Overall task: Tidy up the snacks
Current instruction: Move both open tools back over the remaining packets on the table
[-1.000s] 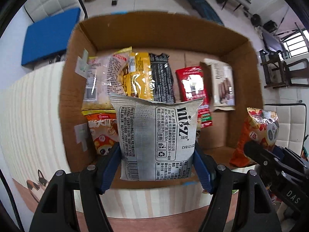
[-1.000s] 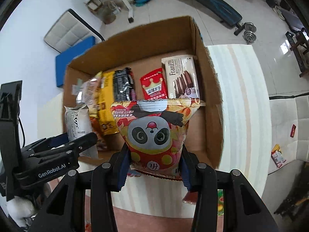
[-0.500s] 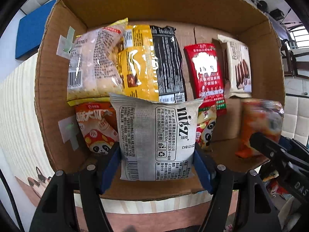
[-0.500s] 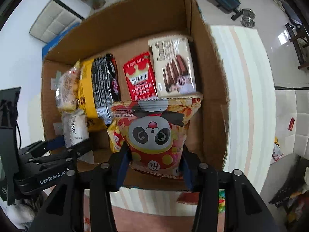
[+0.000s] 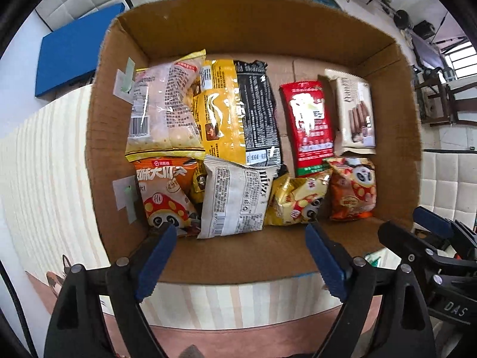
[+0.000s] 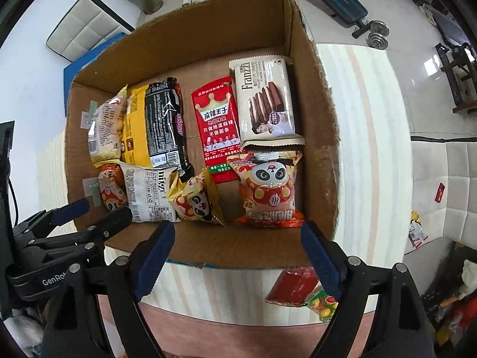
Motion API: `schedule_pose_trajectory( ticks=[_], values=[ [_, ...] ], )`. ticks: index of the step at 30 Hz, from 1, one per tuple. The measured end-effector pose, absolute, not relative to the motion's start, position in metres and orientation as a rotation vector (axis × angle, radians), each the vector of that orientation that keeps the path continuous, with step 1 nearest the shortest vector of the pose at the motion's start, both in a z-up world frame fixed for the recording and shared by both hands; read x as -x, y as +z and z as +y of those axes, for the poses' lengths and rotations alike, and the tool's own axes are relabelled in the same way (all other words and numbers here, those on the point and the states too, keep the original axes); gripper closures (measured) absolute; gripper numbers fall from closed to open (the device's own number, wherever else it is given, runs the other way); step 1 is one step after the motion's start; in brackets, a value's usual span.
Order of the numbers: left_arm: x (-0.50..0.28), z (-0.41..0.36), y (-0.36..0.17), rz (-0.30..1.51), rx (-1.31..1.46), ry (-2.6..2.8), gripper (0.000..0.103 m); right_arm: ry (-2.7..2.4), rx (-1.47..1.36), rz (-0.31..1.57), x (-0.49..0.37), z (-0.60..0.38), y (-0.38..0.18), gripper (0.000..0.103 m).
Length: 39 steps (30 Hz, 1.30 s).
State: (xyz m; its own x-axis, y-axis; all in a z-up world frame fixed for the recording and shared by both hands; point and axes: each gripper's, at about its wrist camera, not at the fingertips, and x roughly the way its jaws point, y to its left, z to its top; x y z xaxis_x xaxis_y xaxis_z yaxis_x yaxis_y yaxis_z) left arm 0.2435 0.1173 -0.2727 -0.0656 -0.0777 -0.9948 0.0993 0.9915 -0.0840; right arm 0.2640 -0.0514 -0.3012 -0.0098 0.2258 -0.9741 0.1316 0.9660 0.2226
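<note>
A cardboard box [image 5: 247, 253] [image 6: 325, 137] on the striped table holds several snack packs. The white pack [image 5: 235, 200] [image 6: 149, 194] lies in the front row, between an orange panda pack [image 5: 161, 197] and a yellow panda pack [image 5: 298, 200]. The red panda pack [image 6: 268, 191] [image 5: 351, 188] lies at the front right. My left gripper [image 5: 238, 250] is open and empty above the box's near wall. My right gripper [image 6: 235, 247] is open and empty above the near wall too.
The back row holds a pale pack [image 5: 164, 113], a yellow-black pack [image 5: 235, 110], a red pack [image 6: 219, 128] and a Franzzi wafer pack [image 6: 265, 101]. A red packet [image 6: 292, 286] and a green-yellow one [image 6: 323, 302] lie on the table in front of the box.
Both grippers have opened and pulled back. The white pack and the red panda pack now lie in the box's front row.
</note>
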Motion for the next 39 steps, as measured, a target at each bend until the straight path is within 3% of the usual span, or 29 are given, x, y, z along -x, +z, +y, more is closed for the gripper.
schedule_pose_trajectory(
  ticks=[11, 18, 27, 39],
  values=[
    [-0.214, 0.138, -0.200, 1.314, 0.011, -0.093, 0.015, 0.084, -0.234, 1.347, -0.220, -0.046, -0.241, 0.010],
    [-0.164, 0.139, -0.183, 1.201, -0.012, -0.045, 0.015, 0.096, -0.284, 1.300, -0.178, -0.049, -0.232, 0.010],
    [-0.117, 0.132, -0.233, 1.257, -0.018, -0.013, 0.015, 0.028, -0.401, 1.403, -0.123, -0.080, -0.298, 0.010],
    [-0.119, 0.110, -0.309, 1.395, -0.075, -0.010, 0.015, -0.069, -0.526, 1.525, -0.100, -0.107, -0.390, 0.010]
  ],
)
